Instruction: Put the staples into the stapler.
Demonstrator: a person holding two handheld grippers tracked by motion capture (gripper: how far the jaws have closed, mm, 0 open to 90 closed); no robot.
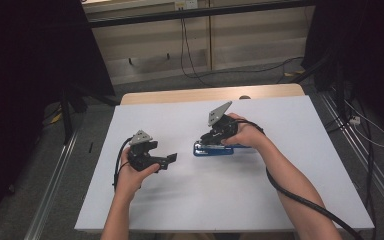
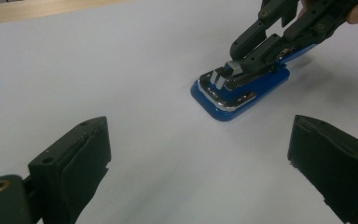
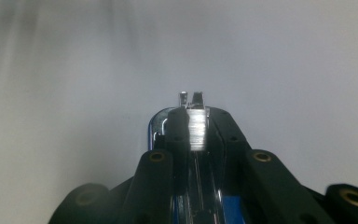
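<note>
Right gripper view: the right gripper [image 3: 193, 135] has its two jaws drawn close onto the metal top arm of a blue stapler [image 3: 154, 125], which lies directly between and below them on the white table [image 3: 74, 70]. By its looks the stapler is rigid, moderately heavy for its size, and slick on its chromed parts; its narrow upper arm likely pivots, so a hold across the blue base sides would probably be steadier than one on the arm alone. In the left gripper view the left gripper [image 2: 200, 158] stands with jaws spread wide and empty, the stapler [image 2: 256, 88] ahead of them and apart. Count: one stapler, two grippers, one table.
</note>
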